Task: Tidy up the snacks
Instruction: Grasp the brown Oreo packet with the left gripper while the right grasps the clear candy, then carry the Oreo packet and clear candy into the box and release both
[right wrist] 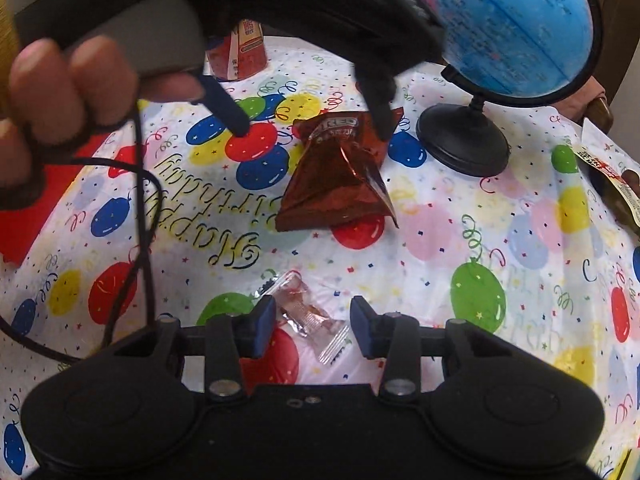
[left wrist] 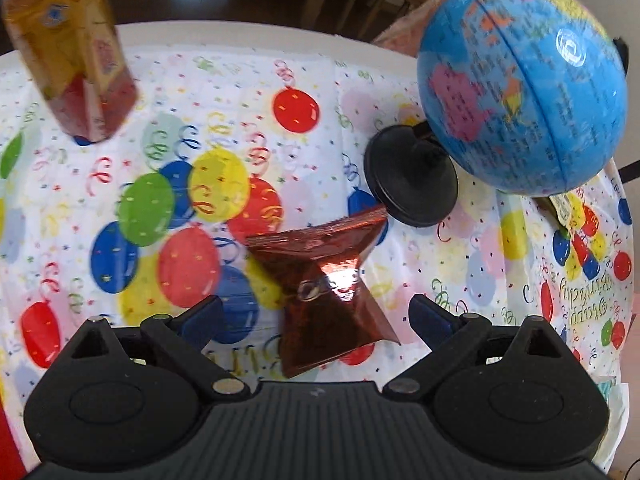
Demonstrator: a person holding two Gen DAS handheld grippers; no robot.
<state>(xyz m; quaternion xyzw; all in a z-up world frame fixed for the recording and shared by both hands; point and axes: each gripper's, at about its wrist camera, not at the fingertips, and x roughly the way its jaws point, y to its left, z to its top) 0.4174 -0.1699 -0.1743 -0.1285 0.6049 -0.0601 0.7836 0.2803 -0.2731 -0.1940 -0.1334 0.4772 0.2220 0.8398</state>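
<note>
The right gripper [right wrist: 312, 330] hangs low over the table's balloon-printed plastic cloth [right wrist: 440, 248], its blue-padded jaws partly closed in on either side of a small clear-wrapped candy [right wrist: 308, 316]. The pads do not visibly press on the wrapper, though the near end of the candy is hidden behind the left pad and contact there cannot be ruled out. Its contents read only as a pale pinkish-brown blur.

Farther in, near the middle of the table, lies a shiny dark-red foil snack bag [right wrist: 336, 176], crumpled and pinched at the waist, with white lettering on its far end that is half covered. The left gripper [right wrist: 312, 132] straddles that far end with jaws spread wide, one tip on the cloth well to the side, the other against the bag's corner. The person's hand [right wrist: 60, 92] on it is blurred and cut off at the frame edge, a black cable looping beneath.

From the left wrist view the same bag sits between the open pads, its near end hidden by the gripper body.

Beyond stand a blue globe on a black stand [left wrist: 520, 80] and, toward the far edge, a blurred orange-and-red snack canister [left wrist: 76, 52]. At the right edge a brown packet [right wrist: 616, 184] is cut off.
</note>
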